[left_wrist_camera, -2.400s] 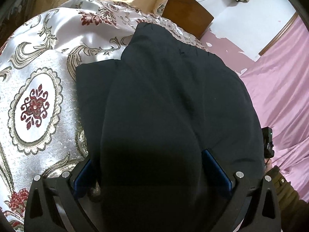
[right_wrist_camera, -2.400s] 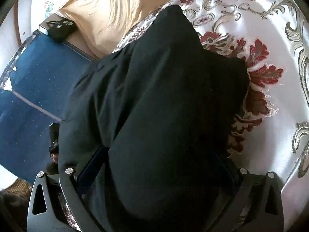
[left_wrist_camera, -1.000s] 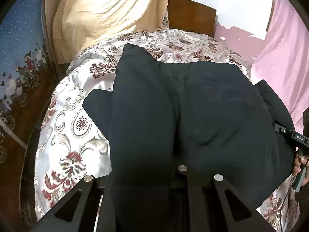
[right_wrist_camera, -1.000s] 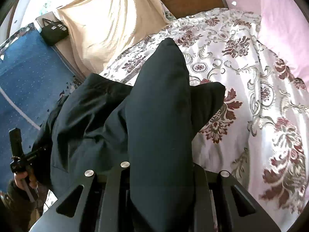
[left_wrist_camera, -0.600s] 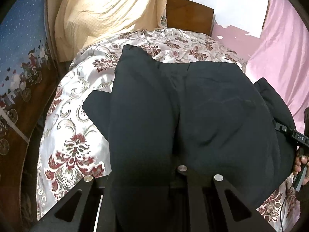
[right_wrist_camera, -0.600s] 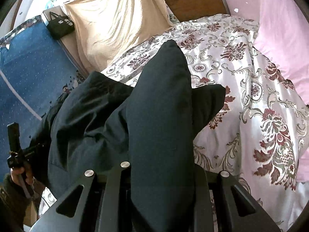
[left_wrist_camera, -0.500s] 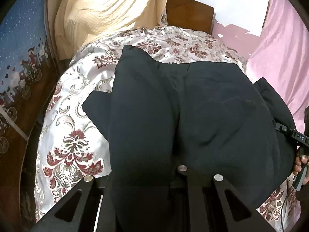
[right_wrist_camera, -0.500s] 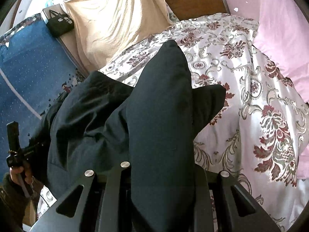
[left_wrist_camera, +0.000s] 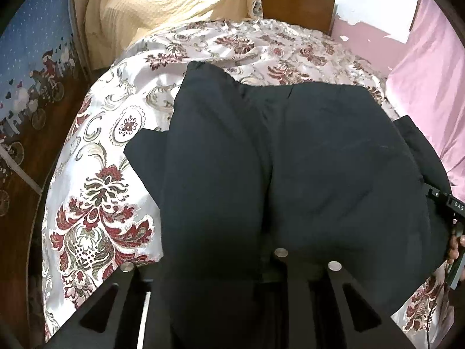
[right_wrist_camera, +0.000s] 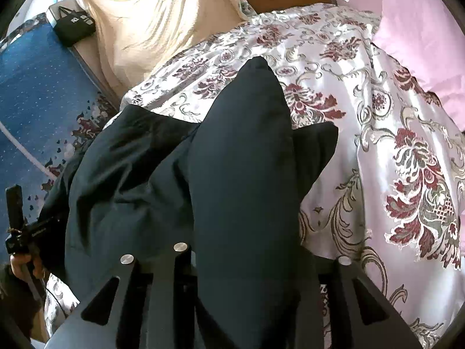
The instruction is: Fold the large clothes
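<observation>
both the left gripper [left_wrist_camera: 221,264] and right gripper [right_wrist_camera: 247,261] begin opening with the large black fabric garment [left_wrist_camera: 290,160] seemingly still between them, releasing the fold onto the floral satin bedspread [left_wrist_camera: 96,203].

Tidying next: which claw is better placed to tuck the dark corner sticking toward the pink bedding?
Right, probably: that corner lies just beside the right claw, its jaws opening around the garment.
</observation>
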`<state>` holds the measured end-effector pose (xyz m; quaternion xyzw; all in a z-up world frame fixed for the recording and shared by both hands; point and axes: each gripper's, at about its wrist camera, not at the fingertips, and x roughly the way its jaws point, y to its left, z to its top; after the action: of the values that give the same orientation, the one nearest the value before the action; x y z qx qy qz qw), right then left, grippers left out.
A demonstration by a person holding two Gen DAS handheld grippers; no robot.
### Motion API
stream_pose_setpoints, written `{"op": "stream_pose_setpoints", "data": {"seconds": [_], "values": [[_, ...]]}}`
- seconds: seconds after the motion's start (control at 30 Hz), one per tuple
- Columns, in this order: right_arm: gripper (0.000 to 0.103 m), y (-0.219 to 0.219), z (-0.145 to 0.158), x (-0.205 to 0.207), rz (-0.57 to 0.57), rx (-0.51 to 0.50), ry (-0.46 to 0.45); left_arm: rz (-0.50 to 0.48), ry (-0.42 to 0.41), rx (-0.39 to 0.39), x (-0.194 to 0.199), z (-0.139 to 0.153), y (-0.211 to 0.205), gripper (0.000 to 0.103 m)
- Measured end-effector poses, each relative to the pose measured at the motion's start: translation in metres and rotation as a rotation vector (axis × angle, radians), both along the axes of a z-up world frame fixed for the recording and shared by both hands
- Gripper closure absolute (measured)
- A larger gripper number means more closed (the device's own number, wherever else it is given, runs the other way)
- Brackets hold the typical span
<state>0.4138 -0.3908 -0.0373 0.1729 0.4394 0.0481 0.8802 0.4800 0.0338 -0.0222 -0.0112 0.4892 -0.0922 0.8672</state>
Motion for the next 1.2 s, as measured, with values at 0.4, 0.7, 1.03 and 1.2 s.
{"op": "stream_pose_setpoints", "data": {"seconds": [0.4, 0.7, 1.03, 1.2], "values": [[0.014, -0.002, -0.021, 0.0, -0.079, -0.054, 0.072, 0.114, 0.049, 0.064, -0.001, -0.018, 0.012, 0.028], [0.002, 0.003, -0.011, -0.013, -0.134, -0.172, -0.001, 0.168, -0.076, 0.1, -0.016, -0.002, 0.011, 0.0], [0.002, 0.007, 0.014, -0.04, -0.177, -0.223, -0.097, 0.163, -0.179, 0.178, -0.042, 0.024, -0.007, 0.0], [0.002, 0.011, 0.024, -0.053, -0.188, -0.219, -0.128, 0.166, -0.216, 0.164, -0.056, 0.041, -0.011, 0.0]]}}
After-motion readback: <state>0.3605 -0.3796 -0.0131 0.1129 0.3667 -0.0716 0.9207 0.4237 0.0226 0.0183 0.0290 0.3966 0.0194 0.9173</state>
